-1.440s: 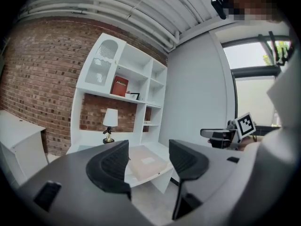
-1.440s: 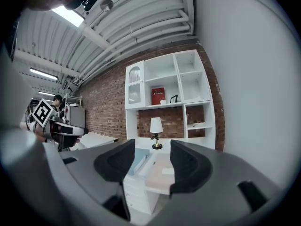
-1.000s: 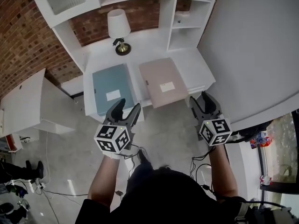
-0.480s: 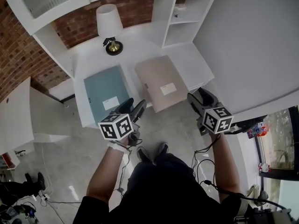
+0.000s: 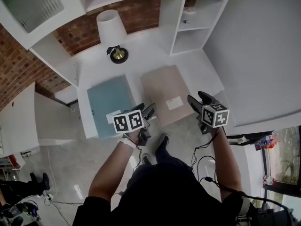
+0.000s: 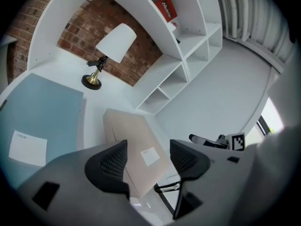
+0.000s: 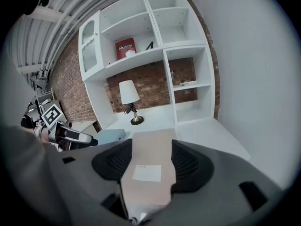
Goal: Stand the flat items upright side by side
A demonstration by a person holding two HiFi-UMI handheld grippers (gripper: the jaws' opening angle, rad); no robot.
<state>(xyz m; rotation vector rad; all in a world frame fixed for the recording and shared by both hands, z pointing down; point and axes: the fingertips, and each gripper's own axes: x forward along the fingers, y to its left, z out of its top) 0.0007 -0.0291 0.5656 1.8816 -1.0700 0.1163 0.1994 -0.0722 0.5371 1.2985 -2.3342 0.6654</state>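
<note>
Blue folder [image 5: 109,102], beige folder [image 5: 164,89] flat on desk [image 5: 141,60]; left gripper [image 5: 145,112], right gripper [image 5: 198,99] at near edge, seemingly touching neither.

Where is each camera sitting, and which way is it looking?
Head view: on the person's head, looking steeply down at the desk; both arms, the left gripper and the right gripper show.
Left gripper view: rides the left gripper, looks past its open fingers at the beige folder; the right gripper shows too.
Right gripper view: rides the right gripper, faces the shelves; its fingers have just been opening, nothing gripped.
Shared: all three show the beige folder and lamp.
</note>
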